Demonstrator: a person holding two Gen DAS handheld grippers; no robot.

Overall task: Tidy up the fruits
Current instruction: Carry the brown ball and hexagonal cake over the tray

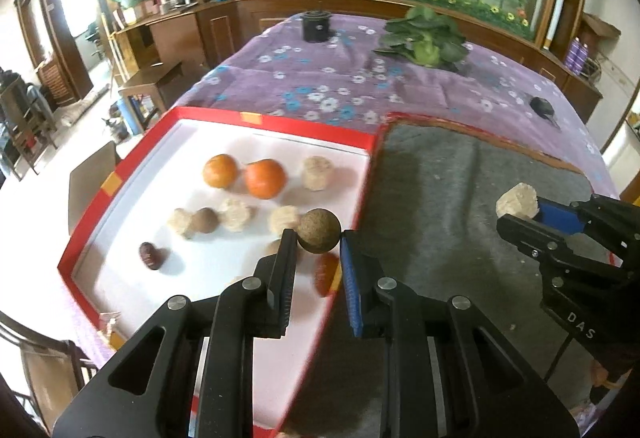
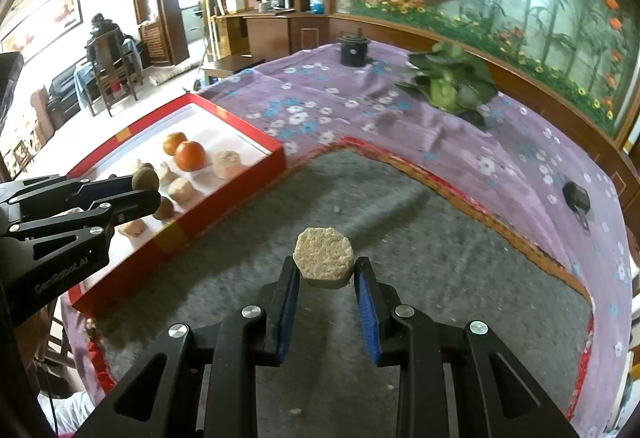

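My left tongs (image 1: 319, 238) pinch a brown ball (image 1: 319, 230) over the edge of the red box (image 1: 256, 117), which holds two oranges (image 1: 265, 178); my right tongs (image 2: 326, 270) grip a pale cake (image 2: 324, 256) above the grey mat (image 2: 420, 238) on the counter (image 1: 320, 86)

"GenRobot.AI" on the left claw (image 2: 146, 185) body; "DAS" on the right claw (image 1: 516, 210) body.

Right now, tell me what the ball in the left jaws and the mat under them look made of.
Brown ball: looks like cork, matte and speckled, though a rough-skinned fruit is possible. Grey mat: seems felt, fuzzy and dull, with a frayed red edge.
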